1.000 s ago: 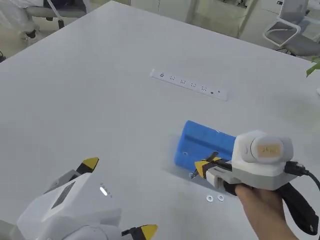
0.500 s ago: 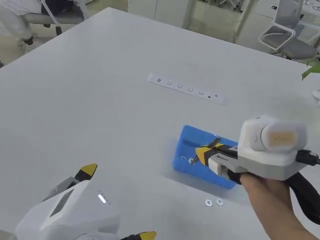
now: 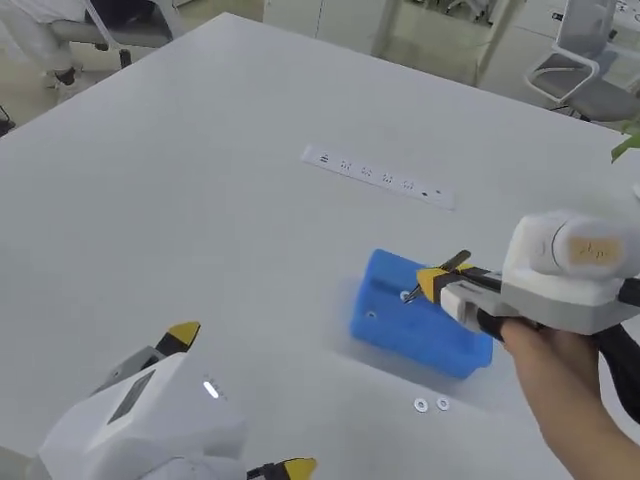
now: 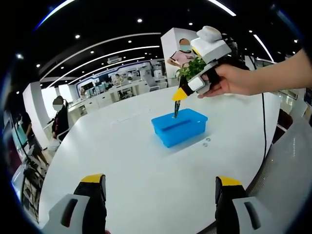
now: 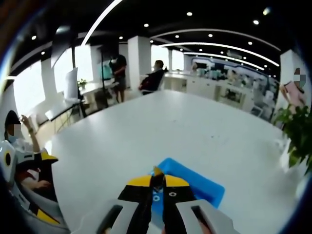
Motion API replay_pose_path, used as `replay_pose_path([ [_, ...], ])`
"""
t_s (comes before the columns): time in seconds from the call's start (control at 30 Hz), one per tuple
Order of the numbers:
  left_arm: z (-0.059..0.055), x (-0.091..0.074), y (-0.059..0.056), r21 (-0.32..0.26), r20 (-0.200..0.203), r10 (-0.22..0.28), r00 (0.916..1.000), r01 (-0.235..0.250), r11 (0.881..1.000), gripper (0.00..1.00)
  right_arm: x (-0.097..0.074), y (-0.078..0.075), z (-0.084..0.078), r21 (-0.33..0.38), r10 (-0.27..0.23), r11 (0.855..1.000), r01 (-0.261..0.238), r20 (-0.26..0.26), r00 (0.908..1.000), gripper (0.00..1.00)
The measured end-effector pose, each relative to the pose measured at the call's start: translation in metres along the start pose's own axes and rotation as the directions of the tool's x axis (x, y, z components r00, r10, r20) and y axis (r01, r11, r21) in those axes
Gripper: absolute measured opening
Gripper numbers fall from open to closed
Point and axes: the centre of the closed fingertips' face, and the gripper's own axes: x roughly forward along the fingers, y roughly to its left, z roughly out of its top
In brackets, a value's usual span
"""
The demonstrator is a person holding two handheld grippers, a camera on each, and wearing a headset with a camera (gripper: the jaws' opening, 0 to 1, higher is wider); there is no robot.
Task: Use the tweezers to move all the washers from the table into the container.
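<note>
On the right gripper (image 3: 437, 281), the yellow-tipped fingers were pressed together on a pair of tweezers (image 4: 175, 109). The tweezer tips pointed down into the open top of a blue container (image 3: 420, 346), just above its floor. Whether the tips held a washer was too small to tell. A person's hand (image 3: 550, 375) gripped the handle behind the white body of that gripper.

In the head view, the blue container sat on a white surface (image 3: 200, 200). Two small washers (image 3: 420, 404) lay side by side on the surface just in front of the container, not touching it. A white power strip (image 3: 380, 177) lay farther back, well apart from the container.

The left gripper (image 4: 160, 181) was low at the near edge of the surface, well apart from the container. Its yellow-tipped fingers were spread wide with nothing between them.
</note>
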Motion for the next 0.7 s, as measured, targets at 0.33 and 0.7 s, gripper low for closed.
replay_pose_path([
  [0.33,0.0,0.0,0.0,-0.001,0.0,-0.001,1.0,0.001,1.0,0.95,0.014,-0.003,-0.013,0.007,-0.003,1.0,0.004,-0.046,0.9989,0.03],
  [0.7,-0.001,0.001,0.001,-0.001,-0.001,-0.003,1.0,0.003,1.0,0.95,0.033,-0.003,-0.043,-0.006,0.003,1.0,-0.004,-0.128,0.9918,0.04],
])
